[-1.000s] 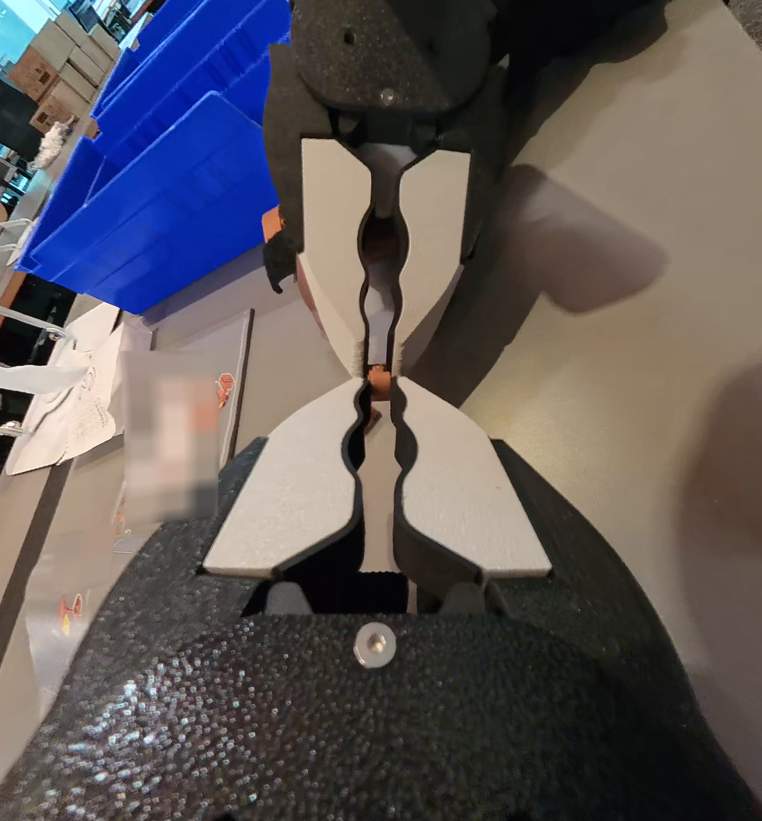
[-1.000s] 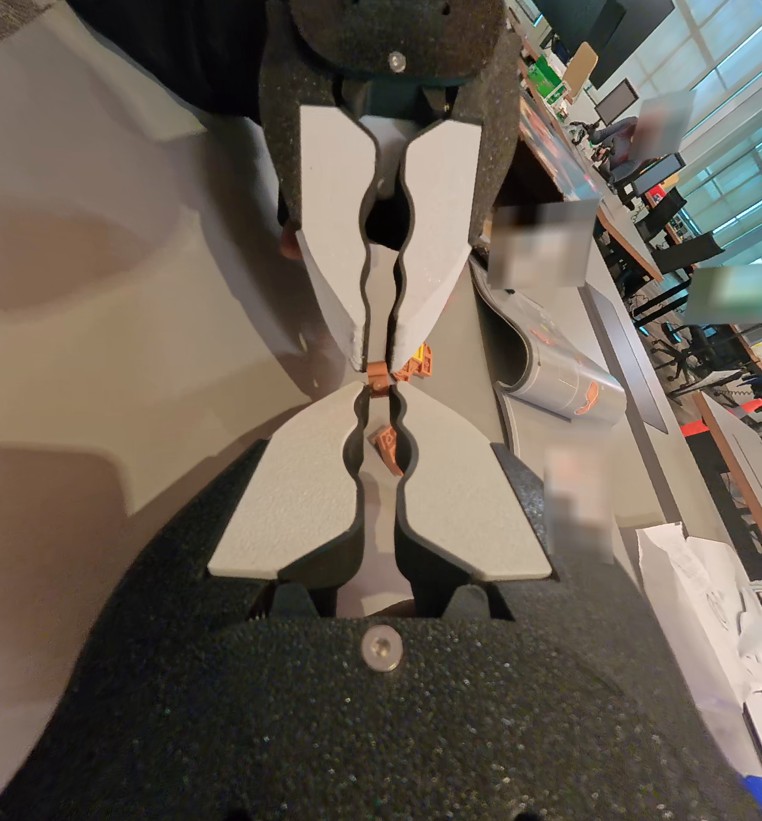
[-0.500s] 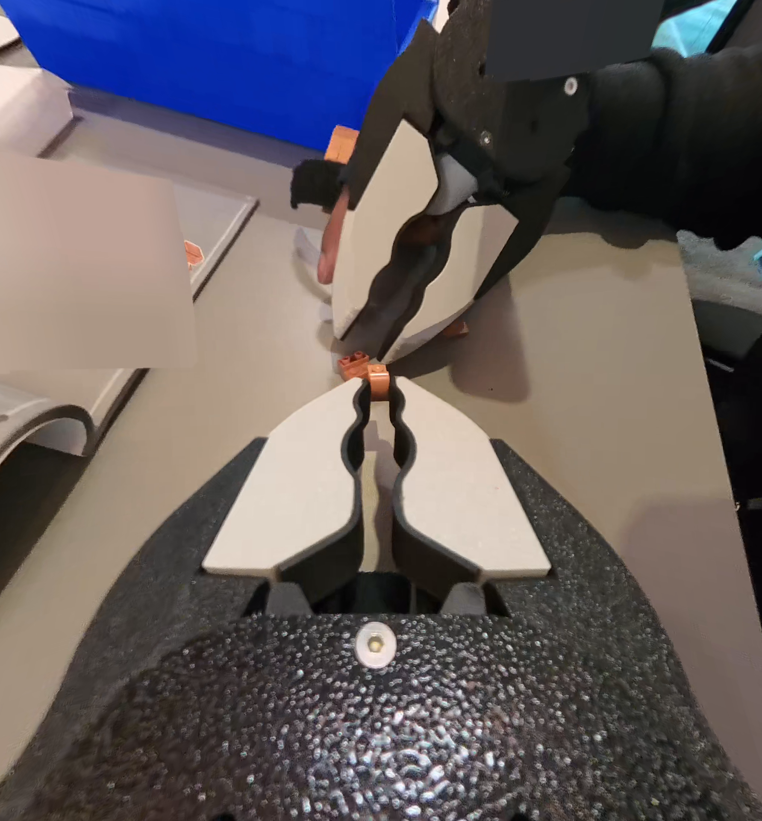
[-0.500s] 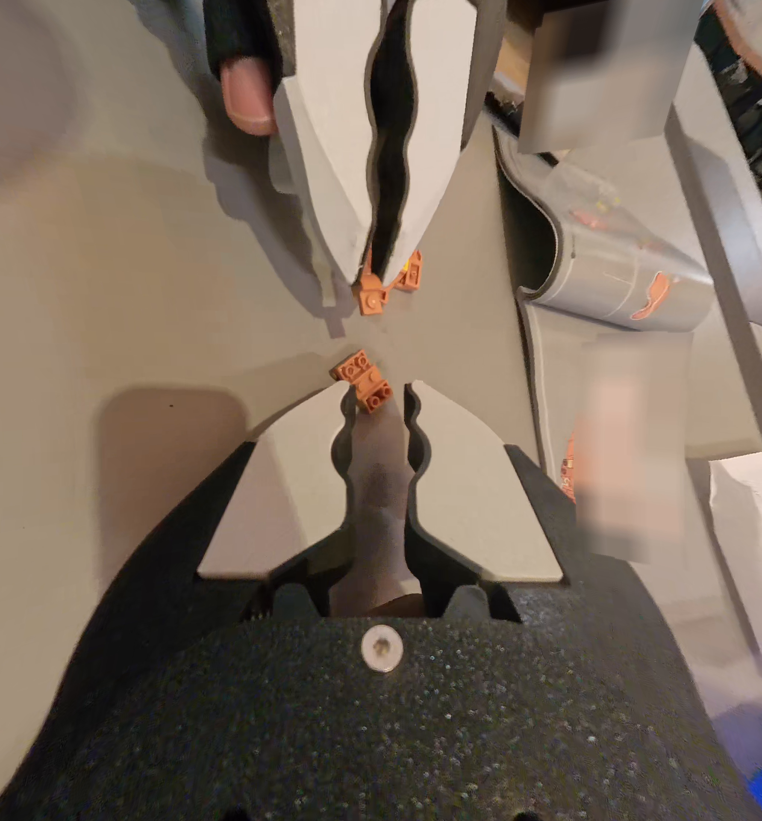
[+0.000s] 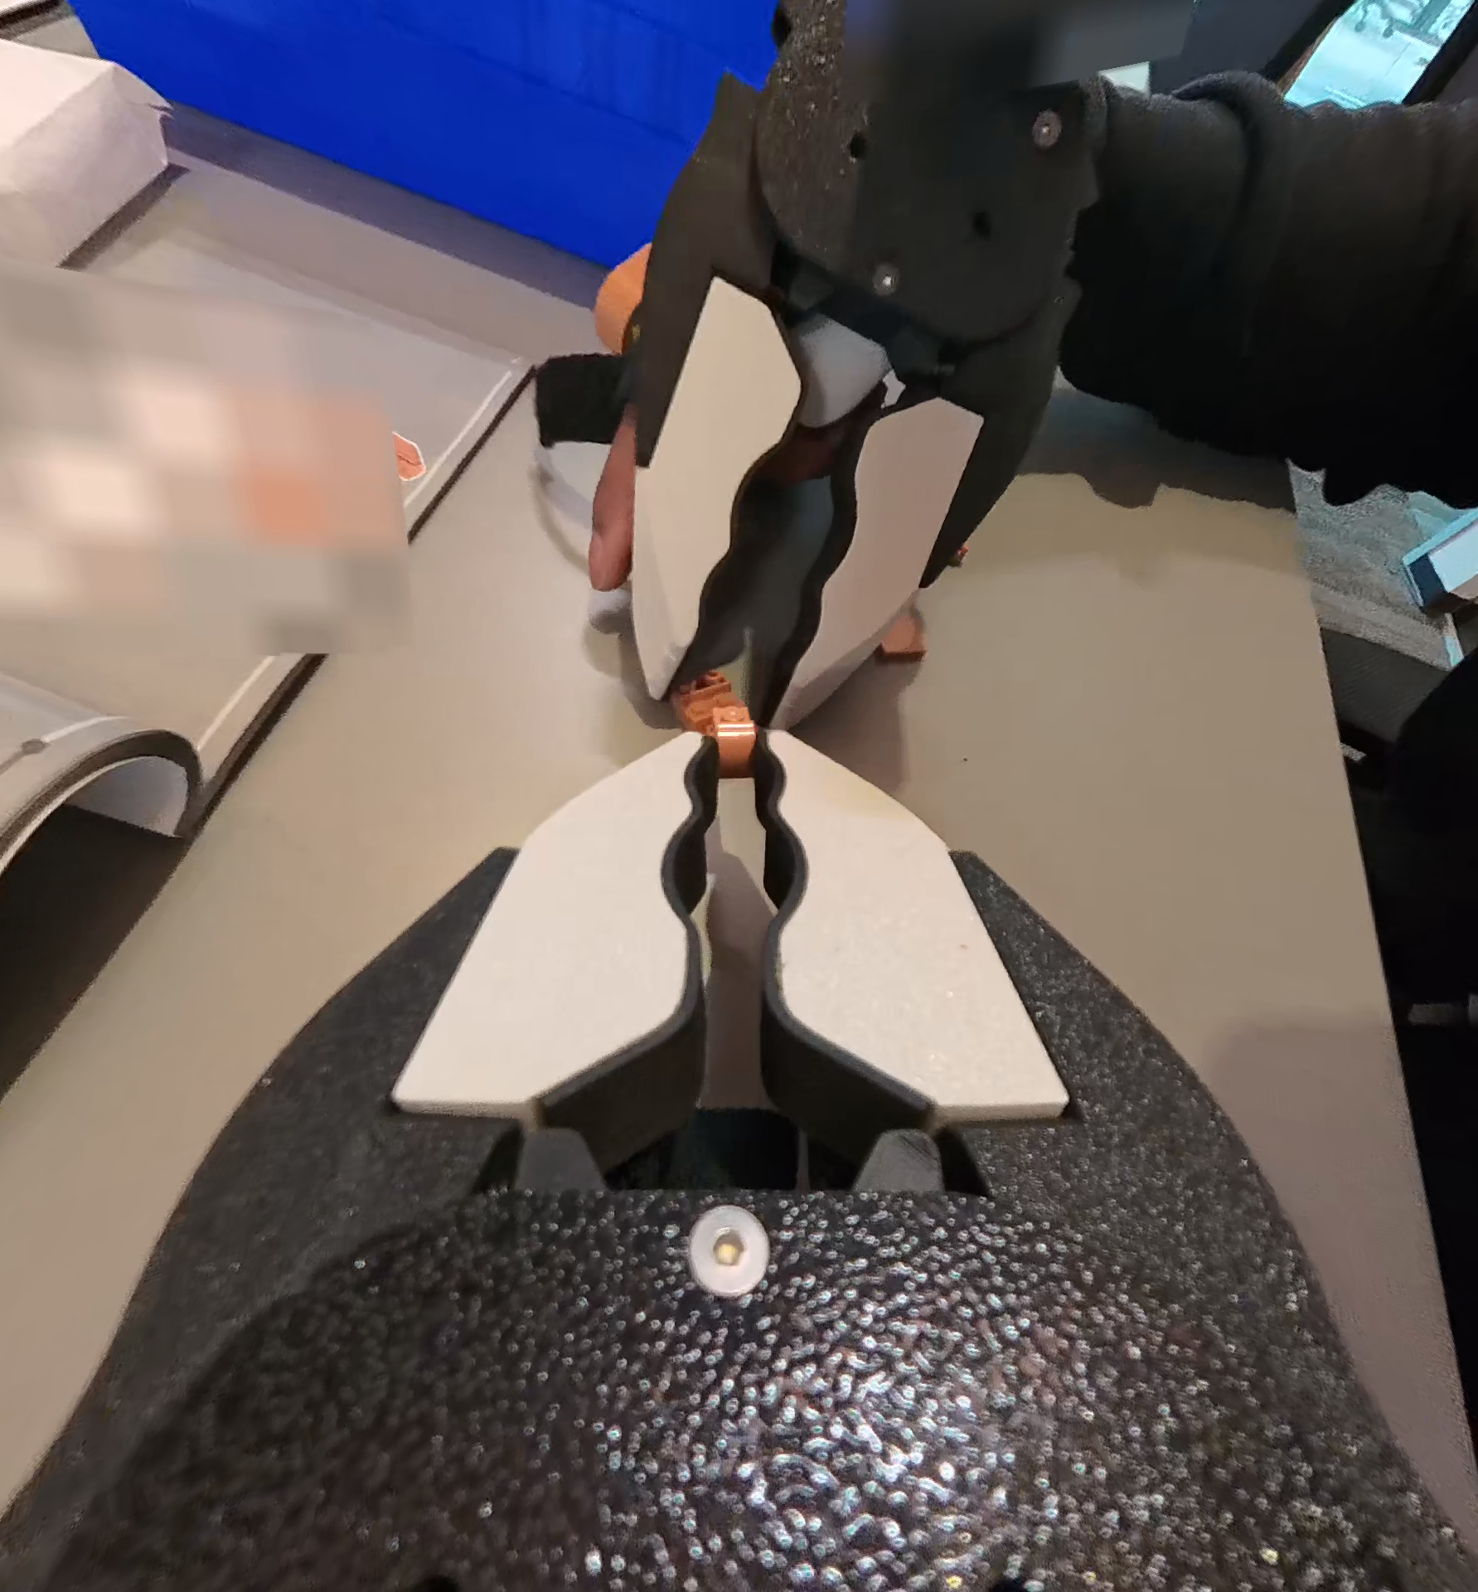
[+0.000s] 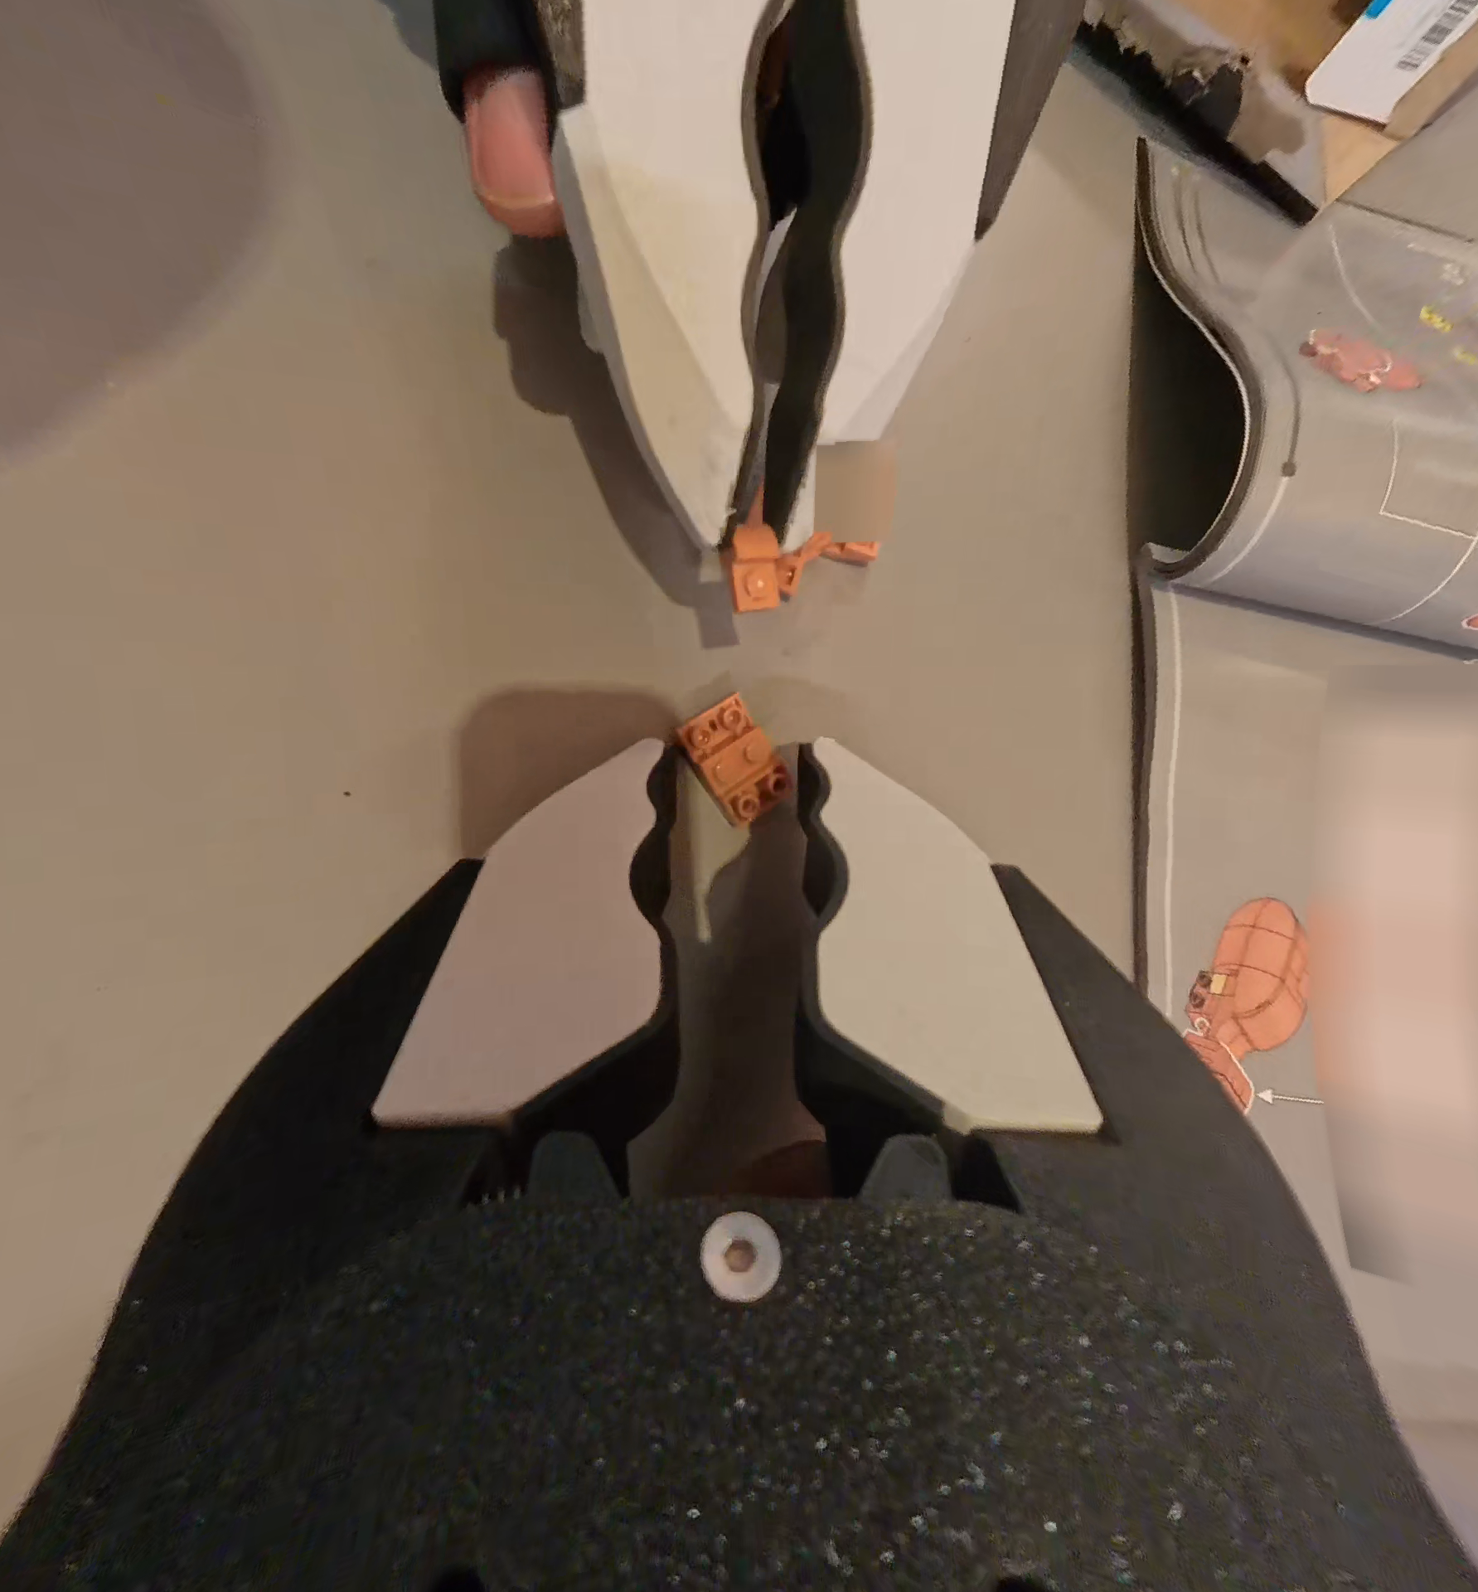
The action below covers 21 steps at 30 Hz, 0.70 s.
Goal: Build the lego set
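The left gripper [image 5: 733,751] has its two pale grey fingertips pressed on a small orange plastic building brick [image 5: 732,746], which sticks out a little past the tips and is held clear of the table. In the right wrist view the same brick [image 6: 755,575] shows at the tips of the left gripper [image 6: 761,538], its single stud facing the camera.

The right gripper [image 6: 733,758] stands with its fingers spread apart. Between its tips lies a larger orange studded brick assembly [image 6: 733,769], flat on the grey table [image 6: 287,603], turned at an angle; there is a visible gap between it and the right-hand pad, so it is not gripped. Whether the other pad touches it I cannot tell. From the left wrist view this assembly [image 5: 701,693] sits just under the spread tips of the right gripper [image 5: 731,689], right in front of the held brick.

Just beside the left gripper's tips, a few more small orange pieces [image 6: 834,551] lie on the table. Another orange piece [image 5: 903,642] shows past the right gripper. A person's bare fingertip [image 6: 515,172] and black sleeve [image 5: 1321,258] steady the grippers.

Farther out, a grey printed mat with orange pictures [image 6: 1321,775] lies to the side, one end curled up, and a blue plastic bin [image 5: 425,103] stands at the back of the table.
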### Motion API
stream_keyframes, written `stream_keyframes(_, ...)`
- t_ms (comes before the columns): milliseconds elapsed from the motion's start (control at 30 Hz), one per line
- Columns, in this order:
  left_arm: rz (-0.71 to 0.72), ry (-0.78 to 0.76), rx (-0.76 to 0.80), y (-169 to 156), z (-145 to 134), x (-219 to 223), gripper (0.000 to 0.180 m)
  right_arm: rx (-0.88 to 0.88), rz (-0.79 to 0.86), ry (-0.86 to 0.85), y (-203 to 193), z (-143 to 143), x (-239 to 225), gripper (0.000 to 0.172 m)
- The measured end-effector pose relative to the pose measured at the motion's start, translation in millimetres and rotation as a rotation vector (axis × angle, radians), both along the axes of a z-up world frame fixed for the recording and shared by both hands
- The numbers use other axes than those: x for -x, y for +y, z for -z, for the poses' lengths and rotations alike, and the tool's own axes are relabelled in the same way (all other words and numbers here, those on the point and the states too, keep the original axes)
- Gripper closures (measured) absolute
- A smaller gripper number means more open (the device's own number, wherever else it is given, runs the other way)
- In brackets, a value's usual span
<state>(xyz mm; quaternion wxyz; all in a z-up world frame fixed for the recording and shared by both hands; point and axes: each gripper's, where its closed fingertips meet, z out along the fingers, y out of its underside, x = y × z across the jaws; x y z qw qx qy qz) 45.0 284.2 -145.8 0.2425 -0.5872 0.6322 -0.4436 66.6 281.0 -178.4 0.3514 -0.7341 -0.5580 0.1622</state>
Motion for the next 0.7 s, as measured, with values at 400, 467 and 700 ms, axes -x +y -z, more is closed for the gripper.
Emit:
stream_keyframes(400, 0.001, 0.009, -0.001, 2, 2, 1, 0.173, -0.038, 0.083, 0.005, 3, -2, -8, 0.137)
stream_keyframes(467, 0.006, 0.013, -0.006, 1, 3, 1, 0.173, 0.002, 0.081, 0.022, 3, -1, -9, 0.138)
stream_keyframes(700, 0.013, 0.021, -0.021, 0, 4, 1, 0.173, 0.057, 0.037, 0.011, -1, 2, -1, 0.152)
